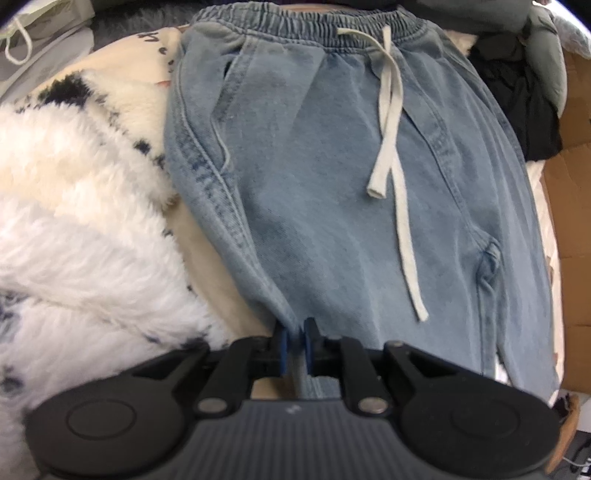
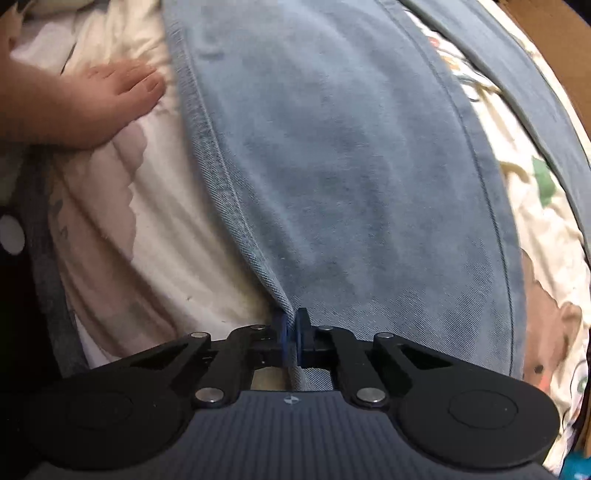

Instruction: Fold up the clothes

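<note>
Light blue denim trousers (image 1: 314,184) lie flat, their elastic waistband (image 1: 306,22) at the far end and a white drawstring (image 1: 388,129) trailing down the front. My left gripper (image 1: 296,343) points steeply down at their left side seam, with the blue pads (image 1: 282,345) pinching a fold of denim. In the right wrist view a trouser leg (image 2: 351,166) fills the middle. My right gripper (image 2: 292,339) points straight down and is shut on the hemmed left edge of that leg, the pads nearly together around the cloth.
A fluffy white and black blanket (image 1: 74,221) lies left of the trousers. A dark garment (image 1: 524,103) and cardboard (image 1: 569,221) sit to the right. A person's bare foot (image 2: 110,96) rests on cream bedding (image 2: 147,240). A printed sheet (image 2: 535,221) shows at right.
</note>
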Motion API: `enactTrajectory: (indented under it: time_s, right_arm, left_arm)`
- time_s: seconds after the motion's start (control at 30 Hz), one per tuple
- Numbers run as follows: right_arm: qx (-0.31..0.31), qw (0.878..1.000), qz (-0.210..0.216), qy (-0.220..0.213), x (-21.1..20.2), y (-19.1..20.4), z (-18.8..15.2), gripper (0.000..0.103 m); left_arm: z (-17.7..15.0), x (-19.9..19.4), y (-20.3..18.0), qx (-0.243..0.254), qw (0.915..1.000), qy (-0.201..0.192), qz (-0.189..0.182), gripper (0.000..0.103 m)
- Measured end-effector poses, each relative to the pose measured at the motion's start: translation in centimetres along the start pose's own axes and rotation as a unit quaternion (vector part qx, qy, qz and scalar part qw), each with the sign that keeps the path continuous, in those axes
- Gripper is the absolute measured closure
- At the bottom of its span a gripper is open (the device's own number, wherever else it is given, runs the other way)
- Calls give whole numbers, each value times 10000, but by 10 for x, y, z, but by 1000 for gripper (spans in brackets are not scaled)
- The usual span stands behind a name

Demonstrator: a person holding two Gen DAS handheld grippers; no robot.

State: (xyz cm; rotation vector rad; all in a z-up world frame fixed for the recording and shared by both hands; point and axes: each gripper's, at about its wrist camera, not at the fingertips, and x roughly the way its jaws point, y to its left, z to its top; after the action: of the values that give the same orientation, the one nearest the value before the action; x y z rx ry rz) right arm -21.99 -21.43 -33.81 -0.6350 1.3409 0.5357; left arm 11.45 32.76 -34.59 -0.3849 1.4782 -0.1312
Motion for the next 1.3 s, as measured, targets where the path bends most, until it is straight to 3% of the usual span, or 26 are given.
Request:
enactTrajectory:
  time_s: [0.23,0.5,0.67,0.9,1.3]
  right_arm:
    - [278,9996,-74,-60,-6,-11,9,101]
    - [576,9981,-59,-199,-16,-25,8,102]
    - [766,9964,-120,-348,-24,-41,13,102]
    - [1327,9884,-291,-673,-50,-68,16,102]
    - [2076,9709,-401,-1124,-68,-130,36,102]
  left_arm:
    - [1,6,-4,-189,9990,-378,175,86]
    - [0,-18,-12,-235,9972,-690,-163,96]
    - [3,-31,-29,-14,9973,-728,-75,97]
    - [16,-56,-58,392,9940,-969,-326,97]
    - [39,-57,-111,769,9881,-1185,-600,97]
